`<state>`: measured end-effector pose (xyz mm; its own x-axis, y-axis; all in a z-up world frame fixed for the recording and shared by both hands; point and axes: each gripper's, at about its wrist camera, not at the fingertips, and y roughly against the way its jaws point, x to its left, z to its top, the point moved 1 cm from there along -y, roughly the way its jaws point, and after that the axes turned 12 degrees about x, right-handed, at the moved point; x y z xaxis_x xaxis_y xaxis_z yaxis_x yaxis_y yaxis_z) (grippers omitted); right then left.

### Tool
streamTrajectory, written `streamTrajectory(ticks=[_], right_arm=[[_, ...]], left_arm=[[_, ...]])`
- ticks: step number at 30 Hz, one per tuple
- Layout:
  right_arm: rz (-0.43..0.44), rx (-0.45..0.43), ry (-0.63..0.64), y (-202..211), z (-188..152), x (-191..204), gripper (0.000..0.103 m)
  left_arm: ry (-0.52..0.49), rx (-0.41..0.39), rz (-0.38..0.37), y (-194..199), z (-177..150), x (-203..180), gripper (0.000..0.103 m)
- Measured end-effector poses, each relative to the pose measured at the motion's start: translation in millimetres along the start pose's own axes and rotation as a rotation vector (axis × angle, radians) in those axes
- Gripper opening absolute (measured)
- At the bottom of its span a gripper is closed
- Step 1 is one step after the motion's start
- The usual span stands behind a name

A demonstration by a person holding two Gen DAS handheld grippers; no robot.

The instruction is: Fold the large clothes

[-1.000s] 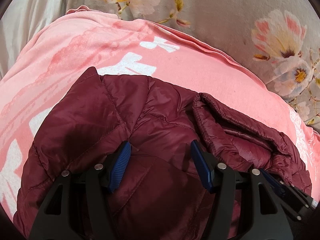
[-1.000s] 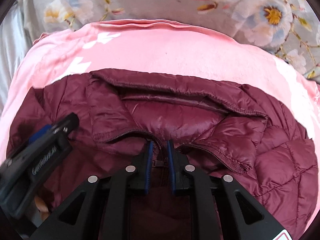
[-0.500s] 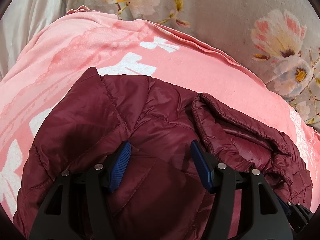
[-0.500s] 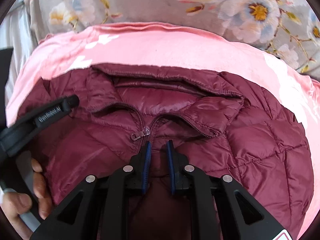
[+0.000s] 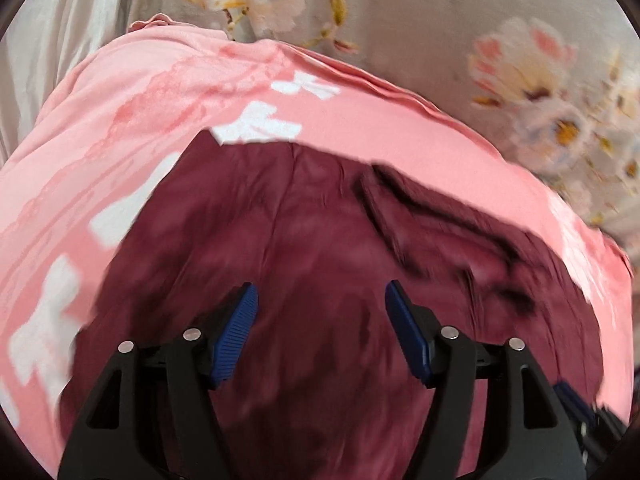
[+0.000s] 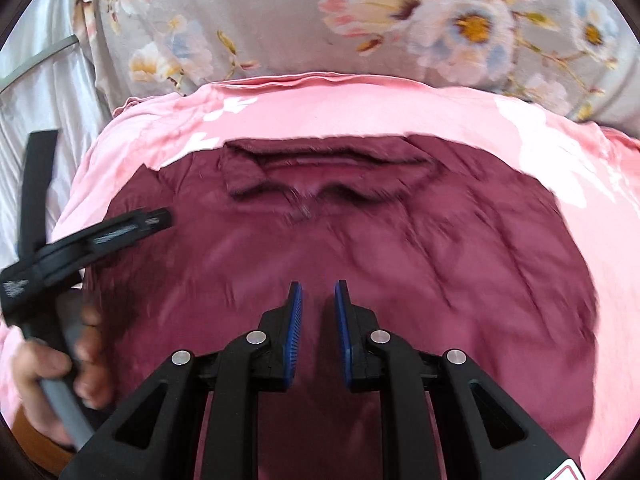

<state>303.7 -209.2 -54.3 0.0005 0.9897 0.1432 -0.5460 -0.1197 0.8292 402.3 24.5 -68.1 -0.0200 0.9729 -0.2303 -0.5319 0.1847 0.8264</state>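
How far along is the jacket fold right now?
Done: the maroon jacket lies front-up on the pink sheet, collar at the far edge. In hand: nothing; the left gripper is open, and the right gripper holds no fabric. Left: every fold.

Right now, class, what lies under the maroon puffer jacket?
The maroon puffer jacket lies on a pink cloth with white patches, spread over a floral sheet. The cloth shows around the jacket's edges; the part beneath it is covered.
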Motion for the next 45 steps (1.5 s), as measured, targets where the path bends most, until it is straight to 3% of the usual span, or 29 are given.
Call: streamTrajectory(ticks=[5, 9, 15, 19, 23, 25, 31, 33, 37, 41, 42, 43, 44, 45], right_arm=[[-0.035, -0.019, -0.038, 34, -55, -24, 0.014], [-0.047, -0.041, -0.078, 54, -79, -38, 0.019], [-0.049, -0.063, -0.145, 70, -103, -50, 0.020], [-0.053, -0.062, -0.196, 70, -119, -64, 0.027], [0.002, -0.043, -0.221, 58, -117, -71, 0.024], [0.011, -0.042, -0.204, 55, -108, -68, 0.000], [-0.034, -0.221, -0.162, 101, -63, -62, 0.000], [-0.013, -0.214, -0.187, 106, -58, -71, 0.000], [0.030, -0.115, -0.231, 83, -73, -86, 0.035], [0.044, -0.049, -0.246, 52, -80, -88, 0.035], [0.059, -0.024, -0.254, 42, -79, -87, 0.028], [0.062, -0.002, -0.255, 33, -78, -86, 0.011], [0.064, 0.003, -0.249, 29, -77, -84, 0.003], [0.066, -0.011, -0.240, 31, -74, -82, 0.002]], left_arm=[[-0.028, 0.026, 0.043, 40, -53, 26, 0.064], [-0.032, 0.066, 0.095, 45, -84, 49, 0.064], [-0.014, 0.050, 0.118, 54, -105, 56, 0.064], [-0.010, 0.047, 0.127, 58, -111, 59, 0.064], [0.009, 0.037, 0.126, 57, -113, 62, 0.064], [0.011, 0.035, 0.140, 57, -113, 61, 0.064], [0.031, 0.038, 0.160, 57, -110, 62, 0.064], [0.041, 0.039, 0.159, 55, -108, 62, 0.064], [0.056, 0.035, 0.137, 57, -107, 65, 0.064], [0.071, 0.027, 0.114, 59, -107, 66, 0.067], [0.076, 0.028, 0.112, 58, -106, 66, 0.067], [0.078, 0.029, 0.112, 57, -106, 66, 0.068], [0.080, 0.029, 0.113, 57, -105, 65, 0.068], [0.084, 0.027, 0.114, 57, -104, 65, 0.068]])
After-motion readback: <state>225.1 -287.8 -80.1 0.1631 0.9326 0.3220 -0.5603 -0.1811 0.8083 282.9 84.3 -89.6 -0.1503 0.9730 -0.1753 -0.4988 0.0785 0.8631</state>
